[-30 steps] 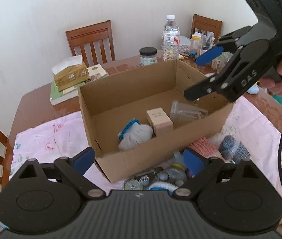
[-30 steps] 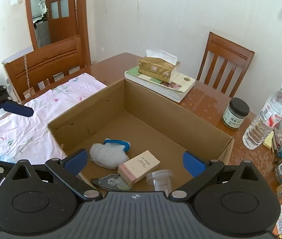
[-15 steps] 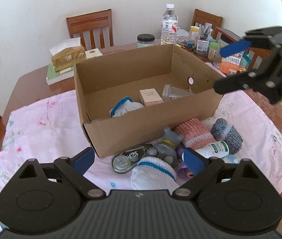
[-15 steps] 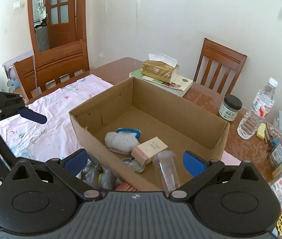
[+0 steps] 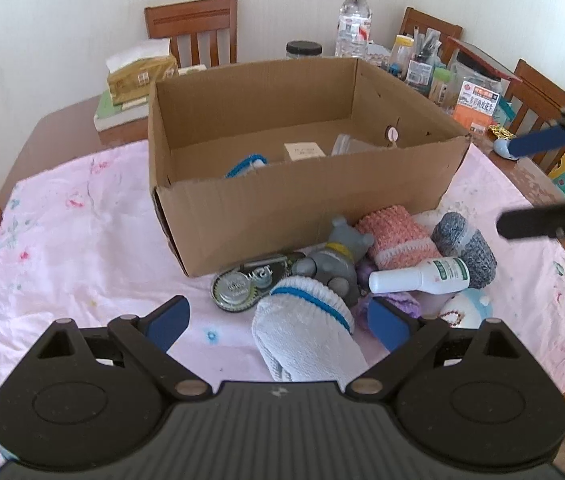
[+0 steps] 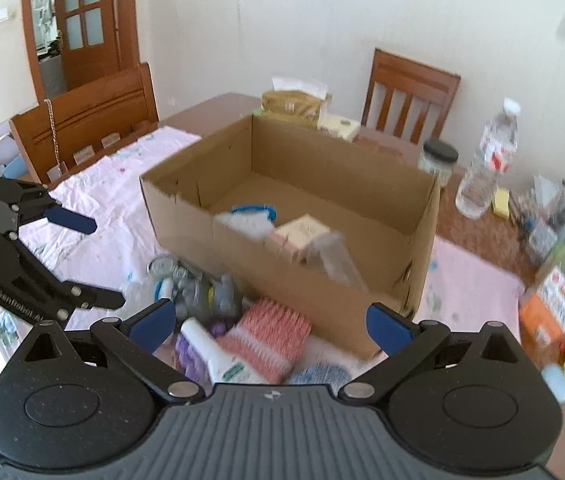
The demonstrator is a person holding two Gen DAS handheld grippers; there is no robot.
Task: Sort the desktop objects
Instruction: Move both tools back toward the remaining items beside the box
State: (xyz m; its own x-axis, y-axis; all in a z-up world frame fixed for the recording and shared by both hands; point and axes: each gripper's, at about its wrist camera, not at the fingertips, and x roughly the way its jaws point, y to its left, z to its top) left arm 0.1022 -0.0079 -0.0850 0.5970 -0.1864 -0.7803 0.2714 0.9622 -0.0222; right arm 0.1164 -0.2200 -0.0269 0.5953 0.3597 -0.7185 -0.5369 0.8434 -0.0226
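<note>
Left gripper (image 5: pixel 278 322): jaws wide apart, empty — over white blue-banded sock (image 5: pixel 306 334), lower centre.
Right gripper (image 6: pixel 270 322): apart, empty.
Brown cardboard box (image 5: pixel 302 204): centre frame.

From your right gripper (image 6: pixel 268 322), jaws wide and empty, you look over a white bottle (image 6: pixel 222 360) and pink knit roll (image 6: pixel 270 336) to the cardboard box (image 6: pixel 362 292), with your left gripper (image 6: pixel 90 260) spread open at left.
</note>
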